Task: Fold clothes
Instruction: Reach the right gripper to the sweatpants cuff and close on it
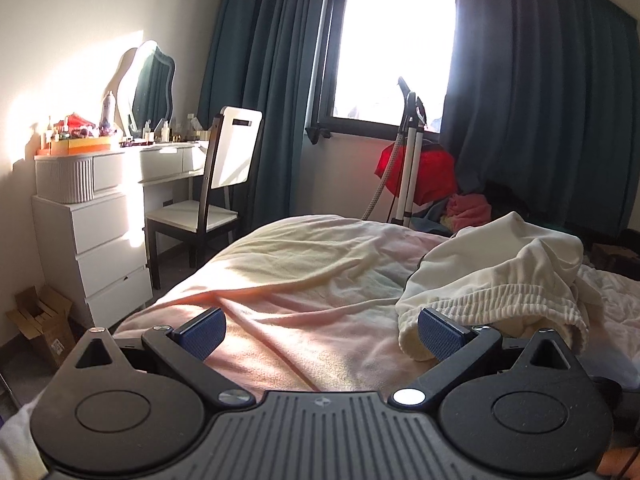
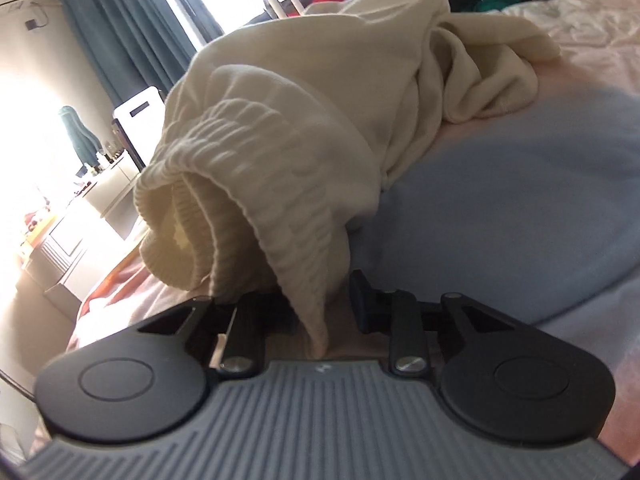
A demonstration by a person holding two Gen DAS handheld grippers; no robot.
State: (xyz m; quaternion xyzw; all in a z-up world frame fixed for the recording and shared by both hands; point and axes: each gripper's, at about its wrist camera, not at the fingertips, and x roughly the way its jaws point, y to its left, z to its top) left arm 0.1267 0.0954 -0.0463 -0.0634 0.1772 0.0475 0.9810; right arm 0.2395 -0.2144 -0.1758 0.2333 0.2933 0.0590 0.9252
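Note:
A cream garment (image 1: 492, 280) with a ribbed elastic waistband lies bunched on the pink blanket (image 1: 304, 280) of the bed. My left gripper (image 1: 320, 334) stands open low over the blanket. Its right blue pad (image 1: 440, 336) sits against the near end of the waistband, and its left pad (image 1: 202, 334) is over bare blanket. In the right wrist view the waistband (image 2: 256, 200) droops down between the fingers of my right gripper (image 2: 308, 304). The jaws stand narrow. A sliver of bed shows between the cloth and the right pad (image 2: 360, 300). Cloth hides the left finger.
A white chair (image 1: 212, 184) and a white dresser (image 1: 100, 240) with a mirror stand left of the bed. A garment steamer (image 1: 412, 152) and red cloth (image 1: 432, 176) are under the window. A pale blue sheet (image 2: 500, 200) covers the bed to the right.

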